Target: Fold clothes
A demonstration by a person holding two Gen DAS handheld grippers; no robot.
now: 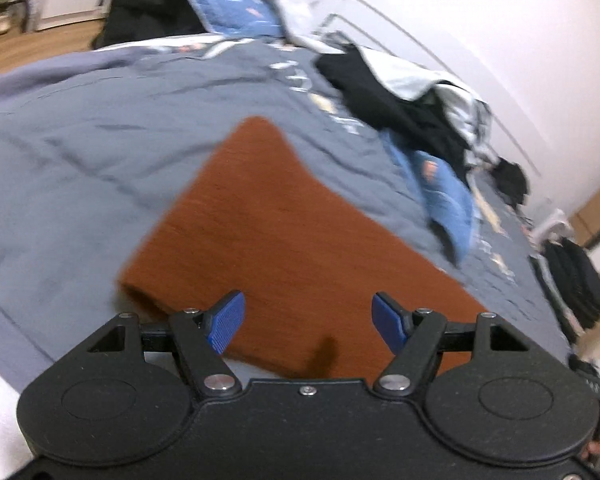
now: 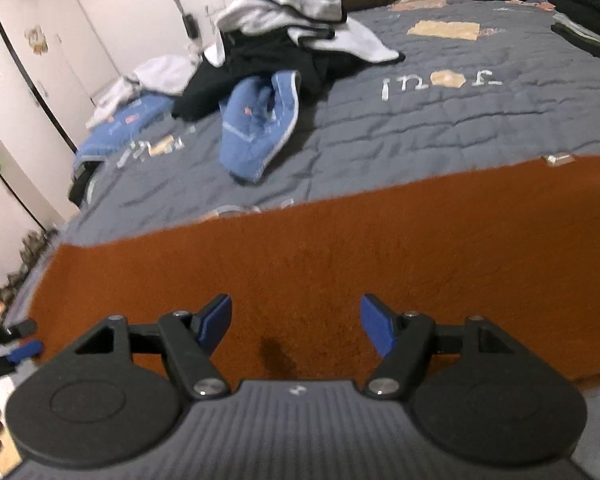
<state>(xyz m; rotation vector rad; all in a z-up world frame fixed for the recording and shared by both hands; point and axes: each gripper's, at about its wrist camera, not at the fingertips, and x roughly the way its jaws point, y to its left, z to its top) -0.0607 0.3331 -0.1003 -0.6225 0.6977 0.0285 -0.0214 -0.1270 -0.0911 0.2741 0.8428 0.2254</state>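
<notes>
A rust-orange garment [image 1: 284,240] lies flat on the grey quilted bed [image 1: 100,152]. In the right wrist view the same orange garment [image 2: 340,264] spreads wide across the near part of the bed [image 2: 460,128]. My left gripper [image 1: 306,322] hovers over the garment's near edge, open, with nothing between its blue pads. Above the orange cloth my right gripper [image 2: 296,326] is also open and holds nothing. A small dark shadow falls on the cloth under each gripper.
A heap of black, white and blue clothes [image 2: 276,60] lies mid-bed, seen also as a clothes heap [image 1: 412,92] at the right. Folded dark clothes [image 2: 584,4] are stacked at the far right. White wardrobe doors [image 2: 32,92] stand left of the bed.
</notes>
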